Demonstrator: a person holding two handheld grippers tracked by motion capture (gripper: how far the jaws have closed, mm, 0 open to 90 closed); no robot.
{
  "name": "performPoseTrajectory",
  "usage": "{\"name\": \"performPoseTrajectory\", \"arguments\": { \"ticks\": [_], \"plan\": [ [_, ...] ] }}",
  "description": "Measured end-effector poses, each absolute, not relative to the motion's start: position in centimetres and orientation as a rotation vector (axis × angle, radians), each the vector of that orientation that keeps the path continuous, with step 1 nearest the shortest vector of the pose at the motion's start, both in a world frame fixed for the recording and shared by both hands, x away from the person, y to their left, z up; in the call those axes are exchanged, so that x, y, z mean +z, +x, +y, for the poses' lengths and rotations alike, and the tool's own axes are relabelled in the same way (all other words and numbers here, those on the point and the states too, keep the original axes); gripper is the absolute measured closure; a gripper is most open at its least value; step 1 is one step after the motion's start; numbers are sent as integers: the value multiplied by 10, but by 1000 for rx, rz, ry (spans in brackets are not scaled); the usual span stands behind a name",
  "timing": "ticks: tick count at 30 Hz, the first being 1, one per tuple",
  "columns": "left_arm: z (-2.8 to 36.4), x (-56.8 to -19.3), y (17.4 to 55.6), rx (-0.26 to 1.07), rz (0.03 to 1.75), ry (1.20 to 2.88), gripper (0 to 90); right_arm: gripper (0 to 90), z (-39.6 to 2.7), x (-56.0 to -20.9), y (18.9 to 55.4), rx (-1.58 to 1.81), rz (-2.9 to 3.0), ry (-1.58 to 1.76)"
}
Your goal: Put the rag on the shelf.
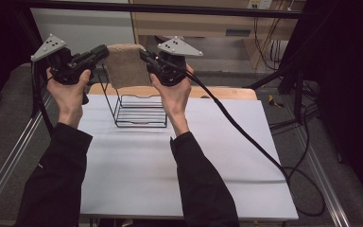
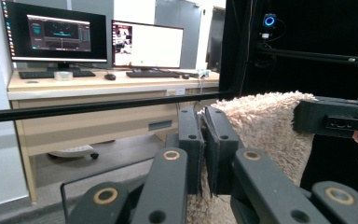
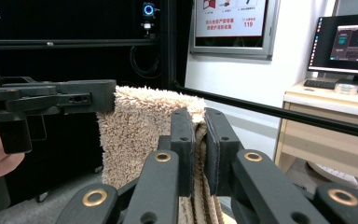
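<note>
Towel hangs stretched between left gripper and right gripper, both clamped on its top corners, above wire rack.

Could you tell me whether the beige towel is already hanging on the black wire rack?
No: the high view shows the towel held up between the left gripper and right gripper, above the wire rack.

One beige towel between two grippers, left gripper, right gripper; one wire rack below; two monitors beyond.
</note>
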State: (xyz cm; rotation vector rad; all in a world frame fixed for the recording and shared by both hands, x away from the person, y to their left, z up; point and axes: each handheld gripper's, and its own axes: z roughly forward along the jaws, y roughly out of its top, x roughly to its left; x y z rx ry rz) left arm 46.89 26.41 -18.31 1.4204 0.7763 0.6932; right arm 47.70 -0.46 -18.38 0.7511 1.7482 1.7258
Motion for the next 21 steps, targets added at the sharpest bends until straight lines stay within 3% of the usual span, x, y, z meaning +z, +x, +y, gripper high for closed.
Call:
{"name": "performPoseTrajectory", "arguments": {
  "ticks": [21],
  "plan": [
    [264, -168, 497, 727, 790, 1400, 860, 833, 2, -171, 505, 1706, 1710, 740]
  ]
}}
